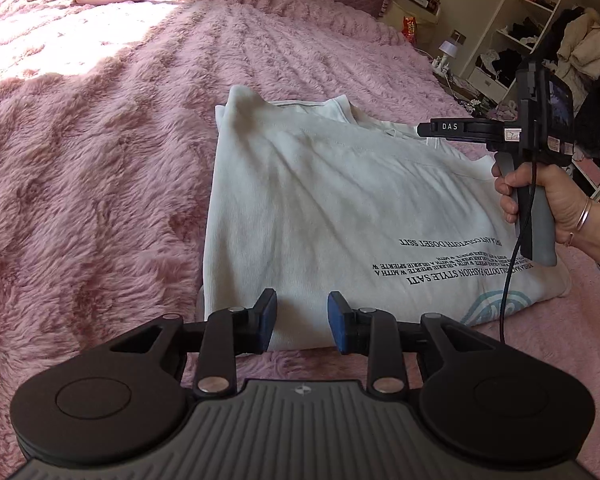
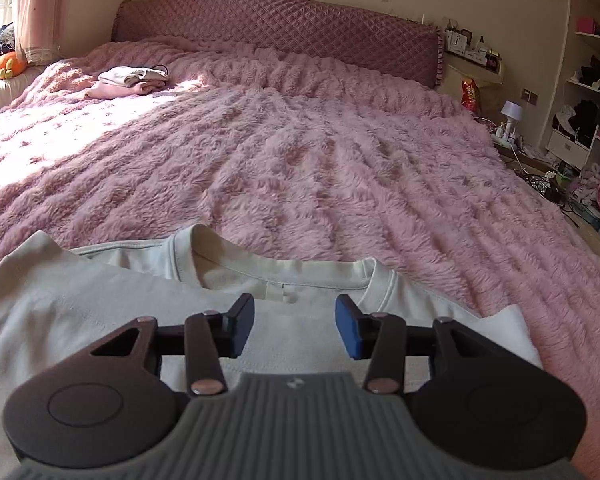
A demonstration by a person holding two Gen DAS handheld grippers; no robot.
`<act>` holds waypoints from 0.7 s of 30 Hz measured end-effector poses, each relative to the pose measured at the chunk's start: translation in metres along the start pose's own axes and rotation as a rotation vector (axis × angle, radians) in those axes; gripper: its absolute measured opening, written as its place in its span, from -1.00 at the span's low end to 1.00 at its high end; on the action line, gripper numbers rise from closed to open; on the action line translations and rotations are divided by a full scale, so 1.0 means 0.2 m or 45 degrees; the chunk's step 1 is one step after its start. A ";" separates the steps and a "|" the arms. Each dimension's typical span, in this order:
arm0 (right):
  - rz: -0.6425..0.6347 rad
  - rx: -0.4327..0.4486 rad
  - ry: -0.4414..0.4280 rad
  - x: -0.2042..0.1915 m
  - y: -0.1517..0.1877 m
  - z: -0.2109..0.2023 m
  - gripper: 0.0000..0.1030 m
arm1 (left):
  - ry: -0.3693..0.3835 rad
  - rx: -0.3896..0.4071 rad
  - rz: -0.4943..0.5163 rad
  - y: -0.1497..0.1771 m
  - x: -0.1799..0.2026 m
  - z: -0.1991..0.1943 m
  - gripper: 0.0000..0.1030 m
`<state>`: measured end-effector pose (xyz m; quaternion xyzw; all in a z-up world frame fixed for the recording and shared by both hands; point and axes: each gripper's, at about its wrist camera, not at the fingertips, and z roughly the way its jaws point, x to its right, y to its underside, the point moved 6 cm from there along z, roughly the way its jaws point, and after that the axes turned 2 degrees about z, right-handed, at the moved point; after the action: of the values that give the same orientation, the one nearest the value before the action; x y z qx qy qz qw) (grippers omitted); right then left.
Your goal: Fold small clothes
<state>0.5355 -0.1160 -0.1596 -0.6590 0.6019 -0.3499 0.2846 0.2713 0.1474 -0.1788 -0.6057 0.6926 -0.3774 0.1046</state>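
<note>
I am holding my left tool (image 1: 302, 322) spread over the white shirt's (image 1: 320, 200) hem on the bed (image 1: 100, 140) — my right tool (image 2: 295, 330), also spread and empty, is hovering near the collar (image 2: 284, 276) at twelve o'clock. I should be pinching both layers squarely.

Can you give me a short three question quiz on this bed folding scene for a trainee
1. True or false: the white T-shirt lies partly folded on the pink fluffy blanket.
2. Multiple choice: what is between the fingers of the left gripper? A) the shirt's hem edge, not pinched B) a sock C) the blanket only
3. Short answer: which part of the shirt does the right gripper hover near?

Key:
1. True; one side is folded over the body.
2. A; the fingers stand apart over the near edge.
3. The neckline, with the collar label just ahead of the open fingers.
</note>
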 end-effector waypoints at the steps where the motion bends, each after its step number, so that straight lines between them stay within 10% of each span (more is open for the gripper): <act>1: -0.016 -0.011 0.018 0.00 -0.03 0.07 -0.20 | 0.007 0.008 0.002 0.01 -0.01 0.00 -0.31; 10: -0.133 -0.150 0.010 -0.02 -0.02 0.31 -0.17 | 0.040 0.016 -0.031 0.02 -0.05 0.00 -0.31; 21: -0.188 -0.213 -0.098 0.01 0.40 -0.23 -0.17 | 0.007 0.005 -0.060 -0.02 -0.02 -0.05 -0.31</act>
<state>0.4506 -0.1253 -0.1959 -0.7359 0.5675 -0.2928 0.2251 0.2698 0.1560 -0.1705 -0.6208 0.6776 -0.3828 0.0950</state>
